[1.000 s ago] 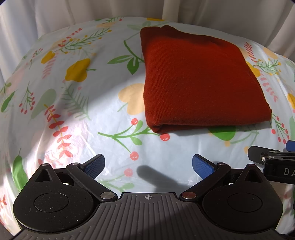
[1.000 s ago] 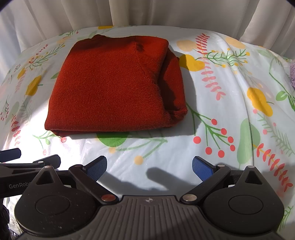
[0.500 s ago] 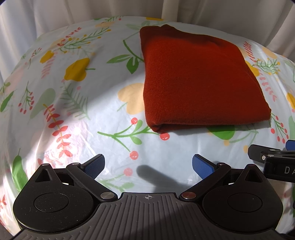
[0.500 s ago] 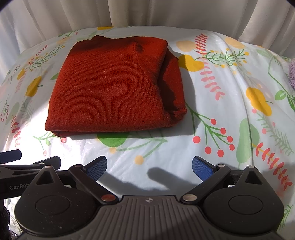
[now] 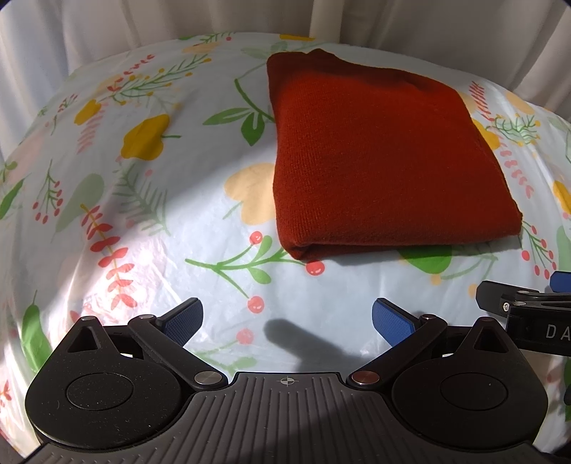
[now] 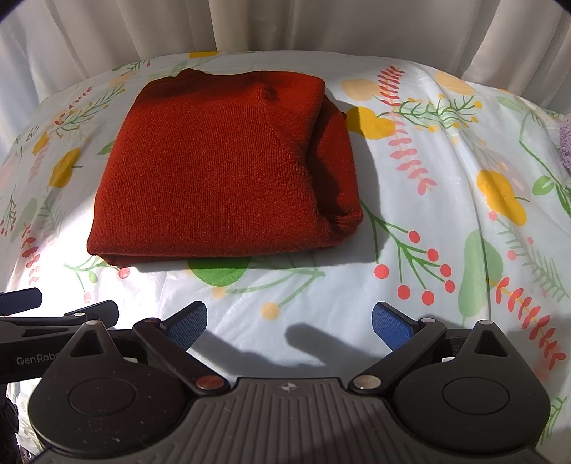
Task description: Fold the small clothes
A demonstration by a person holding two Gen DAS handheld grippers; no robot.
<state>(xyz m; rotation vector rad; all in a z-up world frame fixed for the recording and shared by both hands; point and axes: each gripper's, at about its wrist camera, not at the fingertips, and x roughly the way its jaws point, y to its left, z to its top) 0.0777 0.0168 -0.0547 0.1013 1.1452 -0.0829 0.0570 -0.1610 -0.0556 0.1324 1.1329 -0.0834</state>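
A rust-red knitted garment [image 5: 382,157] lies folded into a flat rectangle on the floral cloth; in the right wrist view [image 6: 221,167] its layered edges show on its right side. My left gripper [image 5: 287,316] is open and empty, a little short of the garment's near left corner. My right gripper [image 6: 289,317] is open and empty, short of the garment's near edge. Each gripper shows at the edge of the other's view: the right one [image 5: 524,303], the left one [image 6: 57,314].
The floral plastic cloth [image 5: 142,221] covers the whole table. White curtains [image 6: 285,25] hang behind the far edge. A bit of lilac fluffy fabric [image 6: 565,142] shows at the far right edge.
Both grippers have stayed almost still; the views shift only slightly. The garment has not moved.
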